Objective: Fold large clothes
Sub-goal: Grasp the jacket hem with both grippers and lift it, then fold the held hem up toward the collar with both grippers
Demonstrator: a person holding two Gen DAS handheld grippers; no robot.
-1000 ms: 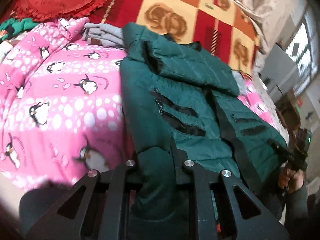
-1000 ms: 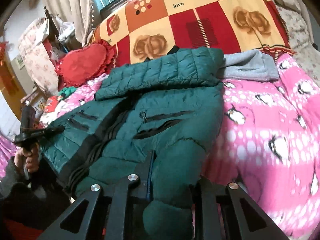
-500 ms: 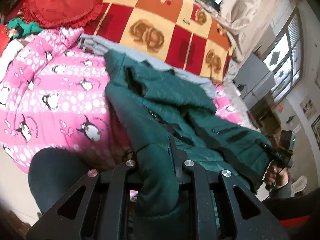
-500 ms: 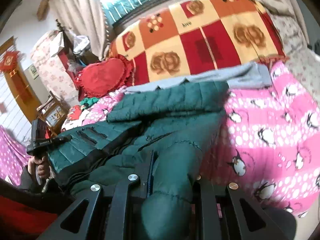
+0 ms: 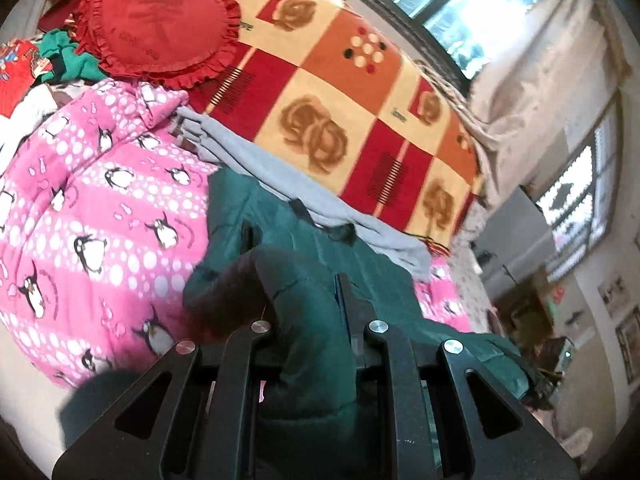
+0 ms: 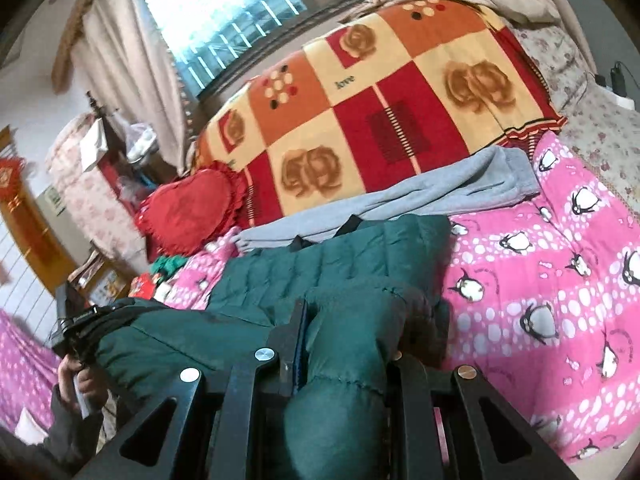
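Left gripper [image 5: 316,312] fingertips are buried in the green jacket [image 5: 304,248]; jaws clamped tight on a fold of its hem; right gripper [image 6: 348,332] likewise pinches the opposite corner, tips hidden by fabric; jacket hangs between both, its upper part resting on the pink penguin blanket [image 6: 560,280], overlapping a grey garment [image 6: 440,196]; lower jacket edge cut off below frame.

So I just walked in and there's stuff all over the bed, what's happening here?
A person is folding a dark green puffer jacket on a bed covered with a pink penguin blanket. The left gripper and the right gripper are each shut on a bunch of the jacket's near edge, holding it raised off the blanket. A folded grey garment lies just beyond the jacket, with a red heart cushion farther back.
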